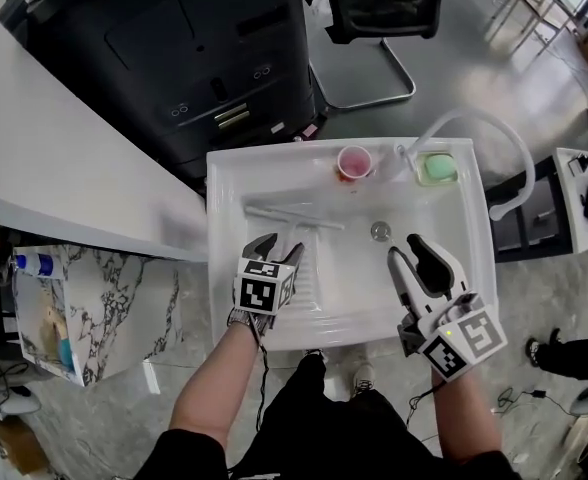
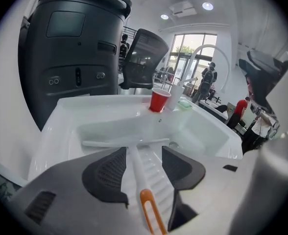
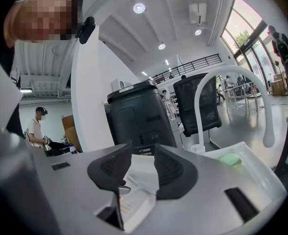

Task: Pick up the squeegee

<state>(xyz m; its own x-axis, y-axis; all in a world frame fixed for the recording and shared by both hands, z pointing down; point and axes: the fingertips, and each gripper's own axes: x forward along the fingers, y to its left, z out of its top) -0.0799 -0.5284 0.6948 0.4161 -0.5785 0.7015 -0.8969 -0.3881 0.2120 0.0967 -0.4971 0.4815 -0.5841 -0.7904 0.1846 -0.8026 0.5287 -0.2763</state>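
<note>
Squeegee (image 2: 136, 172) handle lies between my left gripper (image 1: 281, 244) jaws, spread; I should lower squarely, pinch mid-handle; my right gripper (image 3: 143, 153) gapes empty.

left gripper (image 1: 279, 249): fingers apart, tilted down | right gripper (image 1: 407, 251): fingers apart

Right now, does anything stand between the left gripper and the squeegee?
Nothing visible does. The left gripper's open fingers straddle the squeegee's handle in the sink without pressing it. The red cup sits far off at the back rim.
</note>
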